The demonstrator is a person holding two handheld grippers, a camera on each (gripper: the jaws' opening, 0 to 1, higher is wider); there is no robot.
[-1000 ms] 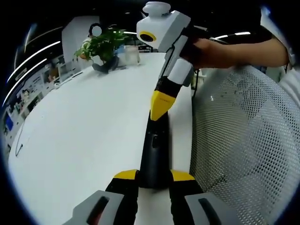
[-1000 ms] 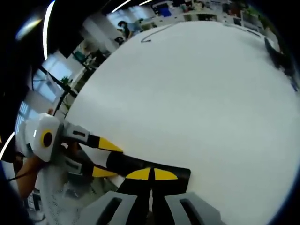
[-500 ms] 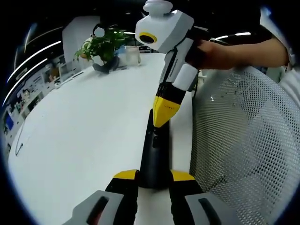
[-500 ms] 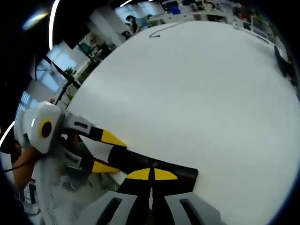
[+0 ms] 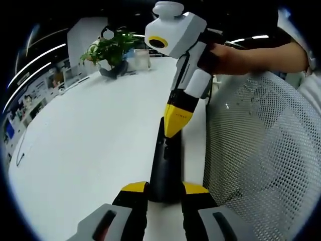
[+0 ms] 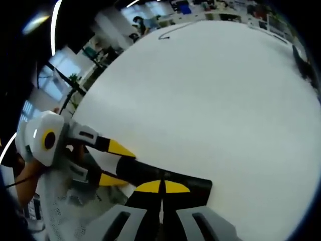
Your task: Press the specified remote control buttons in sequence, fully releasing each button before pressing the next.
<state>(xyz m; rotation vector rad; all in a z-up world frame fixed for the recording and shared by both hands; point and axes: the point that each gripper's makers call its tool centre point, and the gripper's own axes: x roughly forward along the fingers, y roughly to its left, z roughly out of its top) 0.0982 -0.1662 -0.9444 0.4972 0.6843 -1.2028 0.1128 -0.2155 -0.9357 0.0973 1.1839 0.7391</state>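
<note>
The remote control [image 5: 165, 168] is a long, slim, dark bar lying on the white table [image 5: 85, 145], close to the table's edge and beside a white mesh chair back [image 5: 261, 150]. In the left gripper view its near end sits clamped between the yellow-tipped jaws of the left gripper [image 5: 164, 190], so that gripper is closed on it and keeps it steady. The face of the remote is dark and glossy (its buttons are too dim to make out, apart from a faint mark partway along). The right gripper [image 5: 173, 123] reaches in from above, held by a hand [image 5: 220, 52], with its two yellow tips drawn together into one point that rests on the far part of the remote. In the right gripper view those jaws [image 6: 161, 187] meet with no gap, over the dark remote [image 6: 150, 175], while the left gripper [image 6: 113, 163] grips its other end. A potted plant [image 5: 110, 47] stands at the far end of the table.
</note>
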